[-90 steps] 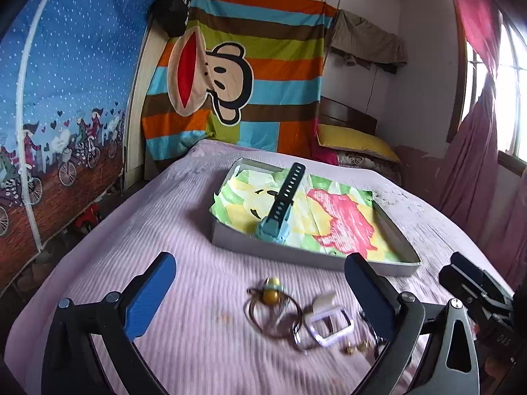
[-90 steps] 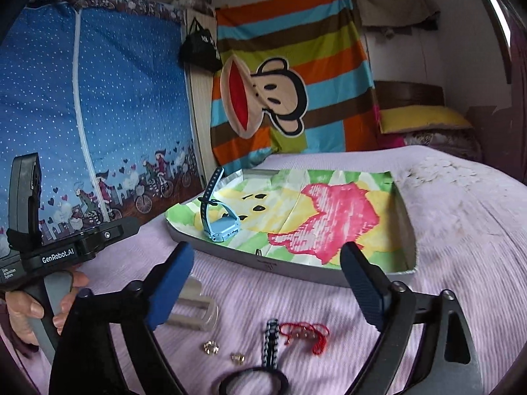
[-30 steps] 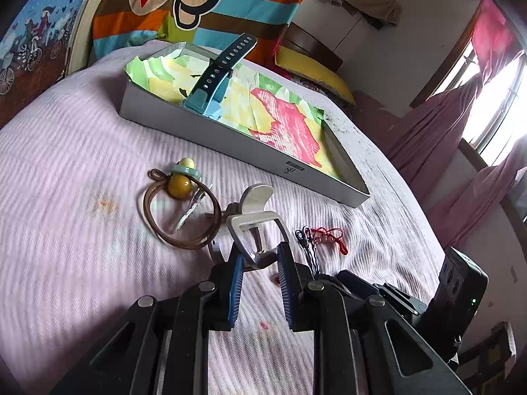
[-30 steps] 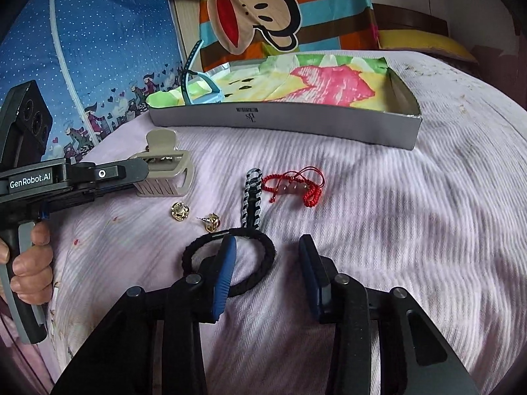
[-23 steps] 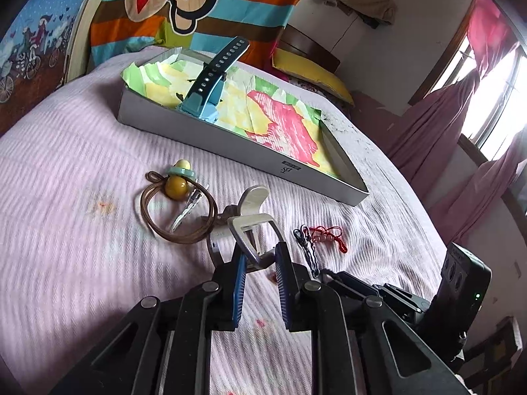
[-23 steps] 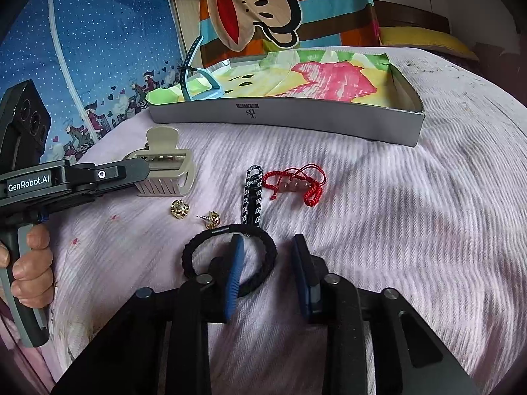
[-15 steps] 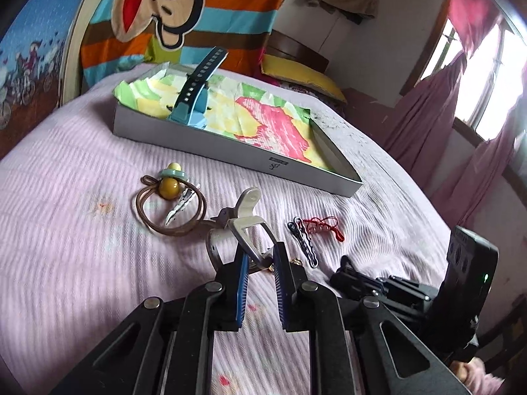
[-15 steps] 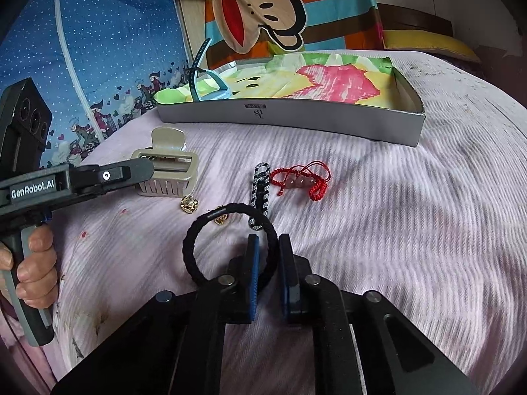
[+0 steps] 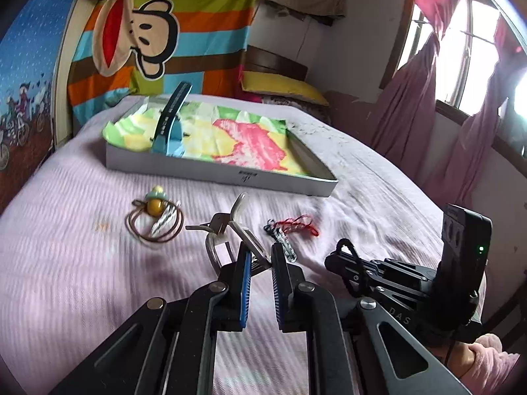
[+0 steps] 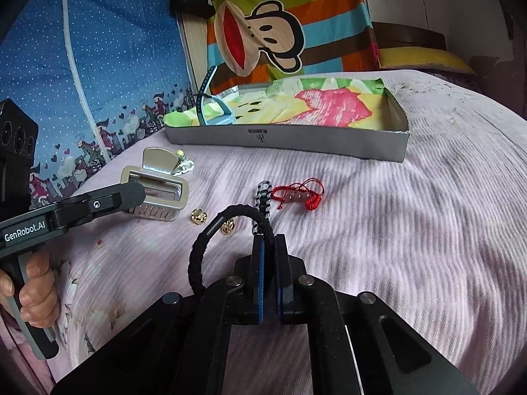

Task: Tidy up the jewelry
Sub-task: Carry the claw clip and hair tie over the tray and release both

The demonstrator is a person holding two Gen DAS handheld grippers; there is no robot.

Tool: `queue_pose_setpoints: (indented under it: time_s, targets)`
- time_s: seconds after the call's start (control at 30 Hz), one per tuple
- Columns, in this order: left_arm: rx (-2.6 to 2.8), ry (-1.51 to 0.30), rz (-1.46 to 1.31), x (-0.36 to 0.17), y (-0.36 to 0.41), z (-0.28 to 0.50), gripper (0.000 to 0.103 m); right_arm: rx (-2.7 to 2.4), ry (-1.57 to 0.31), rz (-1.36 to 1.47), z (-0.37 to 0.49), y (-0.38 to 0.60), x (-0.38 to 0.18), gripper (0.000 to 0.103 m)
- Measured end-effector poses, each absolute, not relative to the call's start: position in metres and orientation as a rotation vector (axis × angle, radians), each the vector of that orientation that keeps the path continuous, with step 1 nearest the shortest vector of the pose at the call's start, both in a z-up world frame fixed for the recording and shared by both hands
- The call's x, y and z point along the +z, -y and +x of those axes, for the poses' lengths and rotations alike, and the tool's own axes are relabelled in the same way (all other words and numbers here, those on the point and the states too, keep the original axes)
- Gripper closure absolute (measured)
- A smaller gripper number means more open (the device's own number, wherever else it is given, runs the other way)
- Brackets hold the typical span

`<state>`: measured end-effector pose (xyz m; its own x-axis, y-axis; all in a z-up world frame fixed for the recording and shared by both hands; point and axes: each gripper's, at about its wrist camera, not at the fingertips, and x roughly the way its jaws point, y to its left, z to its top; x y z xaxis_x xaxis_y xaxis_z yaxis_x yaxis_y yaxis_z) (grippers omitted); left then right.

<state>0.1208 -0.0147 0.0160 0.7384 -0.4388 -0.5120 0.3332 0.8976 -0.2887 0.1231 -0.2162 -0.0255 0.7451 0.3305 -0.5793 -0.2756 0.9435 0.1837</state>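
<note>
My left gripper [image 9: 260,253] is shut on a beige hair claw clip [image 9: 230,227] and holds it above the pink bedspread; the clip also shows in the right wrist view [image 10: 158,187]. My right gripper [image 10: 269,240] is shut on a black hair tie [image 10: 217,230], lifted off the bed. A grey box [image 9: 210,168] lined with colourful paper sits ahead, with a blue watch [image 9: 169,125] standing in its left end. A red string bracelet [image 10: 296,194], a black-and-white braided piece [image 10: 262,197] and two gold earrings [image 10: 198,215] lie on the bed.
A brown cord loop with a yellow bead and a small clip [image 9: 154,217] lies left of the claw clip. A striped monkey blanket [image 9: 158,33] hangs behind the box. Pink curtains [image 9: 428,115] and a window are at the right. A yellow pillow [image 9: 283,87] lies beyond the box.
Both grippers closed from wide open: the left on the claw clip, the right on the black hair tie. Both have since lifted their items off the bed.
</note>
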Motion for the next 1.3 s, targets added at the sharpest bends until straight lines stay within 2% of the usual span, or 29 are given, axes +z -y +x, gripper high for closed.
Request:
queue_pose_setpoints:
  time_s: [0.4, 0.73, 1.0, 1.3]
  targets:
    - [-0.434, -0.497, -0.115, 0.066, 0.025, 0.159, 0.092, 0.322, -0.569, 0.102, 0.141, 0.228, 0.015, 0.098]
    - [-0.398, -0.513, -0.141, 0.068, 0.028, 0.236, 0.092, 0.281, -0.557, 0.088, 0.228, 0.227, 0.047, 0.098]
    - [-0.397, -0.566, -0.150, 0.053, 0.031, 0.271, 0.092, 0.232, -0.601, 0.047, 0.281, 0.218, 0.041, 0.098]
    - [-0.395, -0.617, -0.213, 0.035, 0.024, 0.292, 0.092, 0.216, -0.711, 0.020, 0.313, 0.212, 0.010, 0.098]
